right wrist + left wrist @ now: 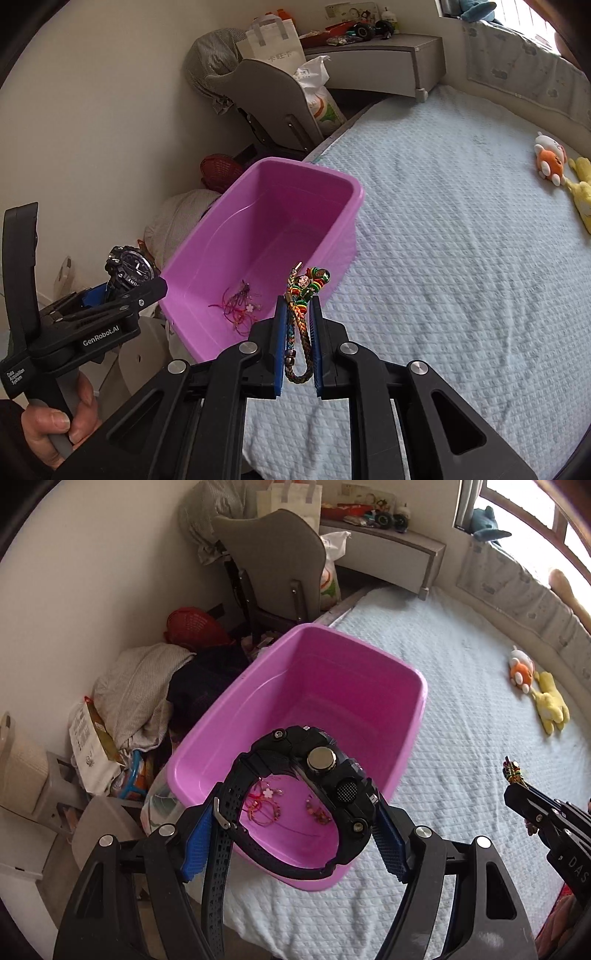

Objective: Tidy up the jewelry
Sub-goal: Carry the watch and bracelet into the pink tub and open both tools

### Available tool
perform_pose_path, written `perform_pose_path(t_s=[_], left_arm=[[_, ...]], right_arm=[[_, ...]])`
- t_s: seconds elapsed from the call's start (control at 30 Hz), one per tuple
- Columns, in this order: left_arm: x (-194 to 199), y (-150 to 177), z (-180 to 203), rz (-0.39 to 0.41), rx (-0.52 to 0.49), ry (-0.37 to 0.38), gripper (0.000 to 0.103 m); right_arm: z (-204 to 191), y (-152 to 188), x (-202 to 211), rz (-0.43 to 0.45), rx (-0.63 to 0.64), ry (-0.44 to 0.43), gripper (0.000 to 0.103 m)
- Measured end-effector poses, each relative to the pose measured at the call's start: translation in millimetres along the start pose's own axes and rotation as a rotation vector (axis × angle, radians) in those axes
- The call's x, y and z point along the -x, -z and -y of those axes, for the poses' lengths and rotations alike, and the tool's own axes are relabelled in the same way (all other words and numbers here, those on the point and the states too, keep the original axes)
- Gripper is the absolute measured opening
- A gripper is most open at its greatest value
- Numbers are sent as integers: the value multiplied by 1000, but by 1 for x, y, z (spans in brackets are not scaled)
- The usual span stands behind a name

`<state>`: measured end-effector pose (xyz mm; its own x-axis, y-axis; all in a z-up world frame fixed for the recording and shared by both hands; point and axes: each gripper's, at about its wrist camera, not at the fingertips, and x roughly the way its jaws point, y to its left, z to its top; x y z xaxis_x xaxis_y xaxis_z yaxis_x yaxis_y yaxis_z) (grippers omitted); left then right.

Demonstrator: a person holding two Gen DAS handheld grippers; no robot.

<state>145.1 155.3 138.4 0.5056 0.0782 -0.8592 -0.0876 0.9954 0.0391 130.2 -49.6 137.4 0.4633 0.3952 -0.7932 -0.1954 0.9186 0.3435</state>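
The pink plastic tub (388,686) stands on the quilted bed (461,258) and contains red string bracelets (240,308). The left gripper (295,834), jaws wide, clamps a black wristwatch (321,775) above it. The right gripper (298,332), jaws nearly closed, pinches a braided beaded bracelet (301,306).

We see the bed (461,258), quilted pale blue; our pink tub (229,236) sits at its left edge, two plush toys (561,173) near its far right edge

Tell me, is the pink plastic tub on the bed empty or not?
Not empty. The pink plastic tub holds a few red string bracelets on its floor; the rest is bare.
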Motion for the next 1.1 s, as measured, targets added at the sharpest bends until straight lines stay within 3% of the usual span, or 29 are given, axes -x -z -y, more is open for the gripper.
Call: perform_pose_path(t_s=[0.2, 0.43, 0.7, 0.93, 0.97, 1.03, 1.07, 1.1], left_arm=[[-56, -27, -31, -55, -31, 22, 72], [-111, -34, -43, -148, -33, 48, 72], [-149, -27, -51, -215, 16, 31, 72], [-157, -26, -52, -223, 17, 12, 73], [-156, -27, -52, -221, 18, 12, 73], [-150, -29, -50, -197, 4, 3, 73], [-148, -30, -50, -188, -4, 1, 78], [-147, -31, -51, -183, -8, -2, 88]], right_arm=[[-44, -37, -72, -59, -5, -9, 12], [-55, -53, -138, -175, -26, 13, 12], [-50, -61, -185, -260, -28, 34, 12], [-55, -64, -196, -286, 3, 61, 12], [-54, -64, -196, -285, 1, 66, 15], [-51, -67, -195, -283, -12, 68, 32], [-50, -67, -195, -275, -13, 71, 42], [-50, -68, -192, -262, -7, 84, 46]])
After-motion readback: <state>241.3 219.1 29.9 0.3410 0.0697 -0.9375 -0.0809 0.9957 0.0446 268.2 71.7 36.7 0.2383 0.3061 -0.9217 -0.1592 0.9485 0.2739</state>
